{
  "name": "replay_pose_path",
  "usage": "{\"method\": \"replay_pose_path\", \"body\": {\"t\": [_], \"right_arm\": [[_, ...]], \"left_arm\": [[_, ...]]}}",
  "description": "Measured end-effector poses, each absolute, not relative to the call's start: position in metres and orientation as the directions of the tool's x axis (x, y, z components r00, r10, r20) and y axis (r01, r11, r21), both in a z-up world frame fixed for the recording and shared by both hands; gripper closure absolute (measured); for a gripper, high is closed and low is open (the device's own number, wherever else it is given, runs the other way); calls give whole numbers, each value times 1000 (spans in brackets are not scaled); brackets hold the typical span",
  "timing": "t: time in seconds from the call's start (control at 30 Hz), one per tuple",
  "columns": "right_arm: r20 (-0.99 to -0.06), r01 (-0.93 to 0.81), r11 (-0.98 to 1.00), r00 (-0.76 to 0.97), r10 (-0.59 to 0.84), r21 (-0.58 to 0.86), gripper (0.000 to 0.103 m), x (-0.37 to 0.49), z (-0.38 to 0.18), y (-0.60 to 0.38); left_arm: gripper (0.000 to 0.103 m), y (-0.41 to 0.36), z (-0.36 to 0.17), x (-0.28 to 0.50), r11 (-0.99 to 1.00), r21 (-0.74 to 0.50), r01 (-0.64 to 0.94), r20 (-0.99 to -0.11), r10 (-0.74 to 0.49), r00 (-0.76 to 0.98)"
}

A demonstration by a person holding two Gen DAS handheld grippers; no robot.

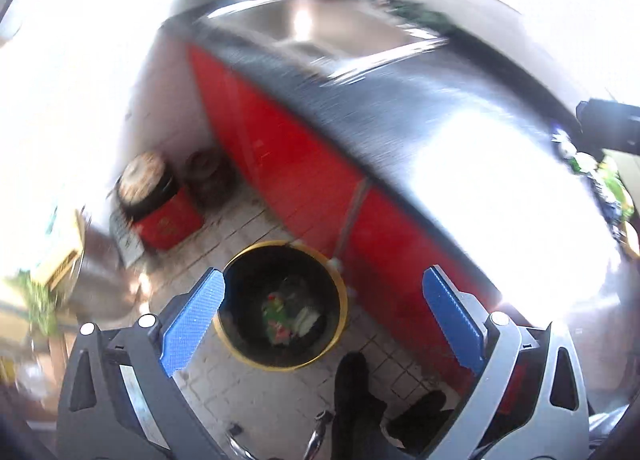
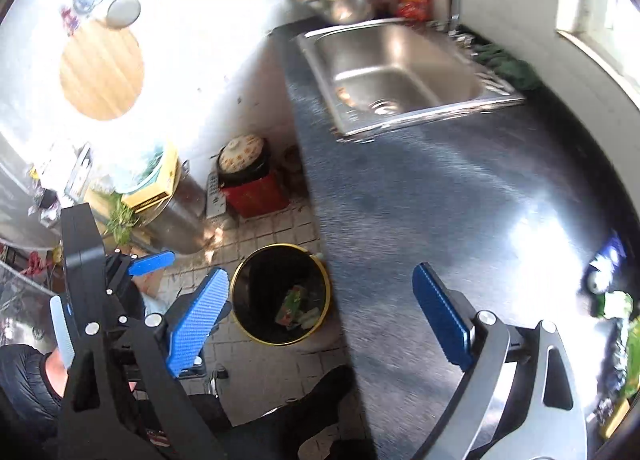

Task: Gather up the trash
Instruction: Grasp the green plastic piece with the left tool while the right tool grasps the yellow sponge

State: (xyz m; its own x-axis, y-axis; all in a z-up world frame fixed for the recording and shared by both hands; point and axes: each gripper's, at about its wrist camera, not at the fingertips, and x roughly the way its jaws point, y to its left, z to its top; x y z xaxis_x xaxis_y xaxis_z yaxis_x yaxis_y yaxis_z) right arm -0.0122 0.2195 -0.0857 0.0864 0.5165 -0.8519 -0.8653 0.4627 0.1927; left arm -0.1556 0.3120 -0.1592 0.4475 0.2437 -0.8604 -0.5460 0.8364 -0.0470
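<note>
We see wrappers lying in the yellow-rimmed bin on the tiled floor beside the dark counter; our left gripper hangs above the bin, spread wide, empty; our right gripper likewise gapes.

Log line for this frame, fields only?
left gripper: open, empty, above bin | right gripper: open, empty | bin: wrappers inside | counter: trash remaining
</note>
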Motion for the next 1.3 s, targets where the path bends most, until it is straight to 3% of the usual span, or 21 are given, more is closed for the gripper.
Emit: {"method": "replay_pose_path", "body": {"t": [0.3, 0.57, 0.83, 1.3], "right_arm": [[-806, -556, 829, 465, 367, 57, 12, 43, -18, 3], [-783, -255, 966, 592, 190, 42, 11, 28, -10, -158], [-786, -127, 990, 605, 127, 63, 10, 11, -16, -221], [-798, -135, 989, 588, 129, 60, 8, 49, -31, -232]], "left_arm": [[7, 164, -89, -28, 989, -88, -120, -802, 1, 597], [7, 41, -70, 16, 983, -51, 178, -788, -149, 597], [7, 3, -64, 27, 965, -20, 263, -794, -175, 582], [7, 5, -71, 82, 960, 7, 281, -793, -166, 586]]}}
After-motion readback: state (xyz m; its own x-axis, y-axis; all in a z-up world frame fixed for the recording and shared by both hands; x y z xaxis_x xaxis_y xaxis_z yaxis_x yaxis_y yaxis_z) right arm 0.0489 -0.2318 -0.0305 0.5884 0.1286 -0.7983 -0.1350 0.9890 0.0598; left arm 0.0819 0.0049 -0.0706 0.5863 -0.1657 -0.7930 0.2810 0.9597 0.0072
